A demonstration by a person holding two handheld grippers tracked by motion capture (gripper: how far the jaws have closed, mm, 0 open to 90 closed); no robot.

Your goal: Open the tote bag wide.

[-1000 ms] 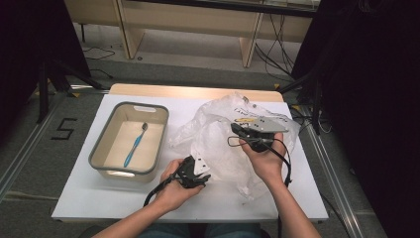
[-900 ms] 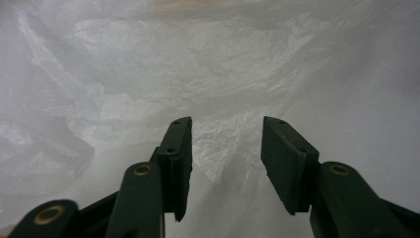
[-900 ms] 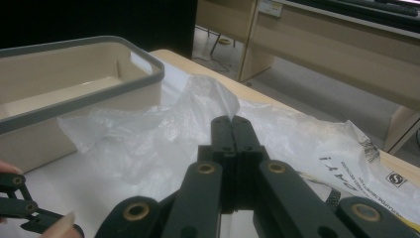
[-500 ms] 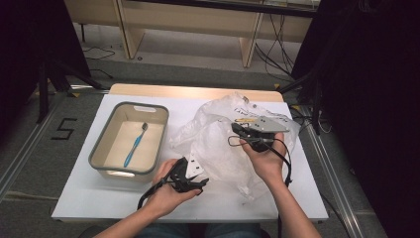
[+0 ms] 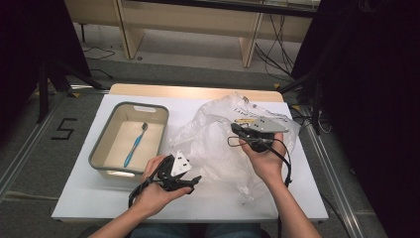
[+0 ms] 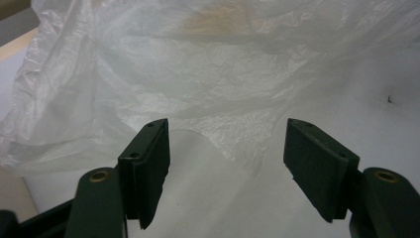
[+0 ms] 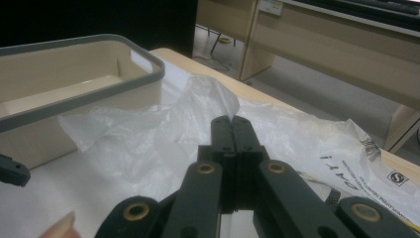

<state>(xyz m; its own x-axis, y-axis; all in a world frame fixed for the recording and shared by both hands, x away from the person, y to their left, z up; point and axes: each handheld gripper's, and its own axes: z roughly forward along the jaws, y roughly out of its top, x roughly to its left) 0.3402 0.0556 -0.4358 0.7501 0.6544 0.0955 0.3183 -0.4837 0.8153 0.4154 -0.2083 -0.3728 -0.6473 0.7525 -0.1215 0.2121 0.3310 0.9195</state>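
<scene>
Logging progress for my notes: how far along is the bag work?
Done: the right gripper has pinched a fold of the plastic bag shut. In hand: the left gripper is open, aimed at the bag's near edge. Left: the toothbrush lies untouched in the bin.
</scene>
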